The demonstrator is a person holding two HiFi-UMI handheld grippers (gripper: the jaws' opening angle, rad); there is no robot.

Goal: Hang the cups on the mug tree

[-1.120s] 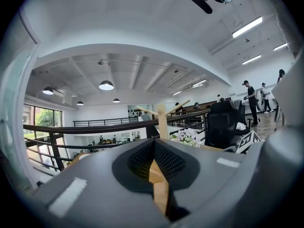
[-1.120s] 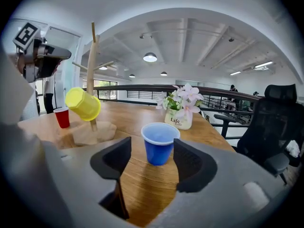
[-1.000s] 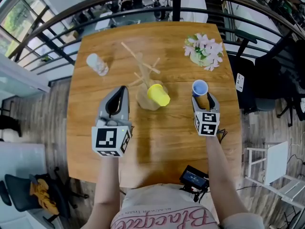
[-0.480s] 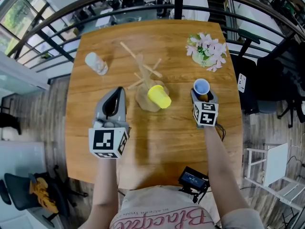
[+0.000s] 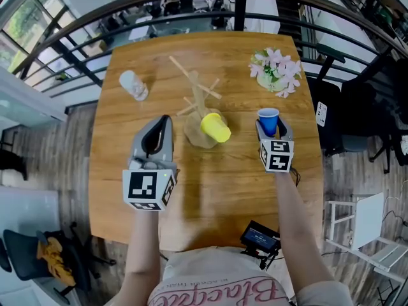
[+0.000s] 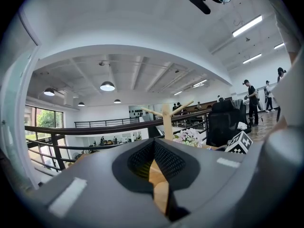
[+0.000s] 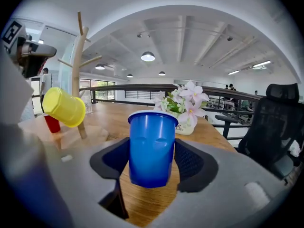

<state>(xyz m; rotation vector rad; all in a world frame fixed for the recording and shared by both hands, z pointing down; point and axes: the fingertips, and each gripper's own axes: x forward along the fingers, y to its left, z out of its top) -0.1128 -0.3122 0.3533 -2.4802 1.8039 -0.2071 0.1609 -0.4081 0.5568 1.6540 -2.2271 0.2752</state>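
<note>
Right gripper (image 5: 270, 127) jaws pinch the blue cup (image 7: 152, 146) mid-wall, over the table (image 5: 127, 171) right of the mug tree (image 5: 199, 101); looks like thin, light plastic, wall dimpled, so squeeze gently; left gripper (image 5: 162, 120) jaws pressed together, empty.

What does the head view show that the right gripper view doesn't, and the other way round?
Only the head view: the person's arms and a black device near the table's front edge. Only the right gripper view: something red behind the yellow cup. Both: the blue cup between the right gripper's jaws, the mug tree, the flowers.
</note>
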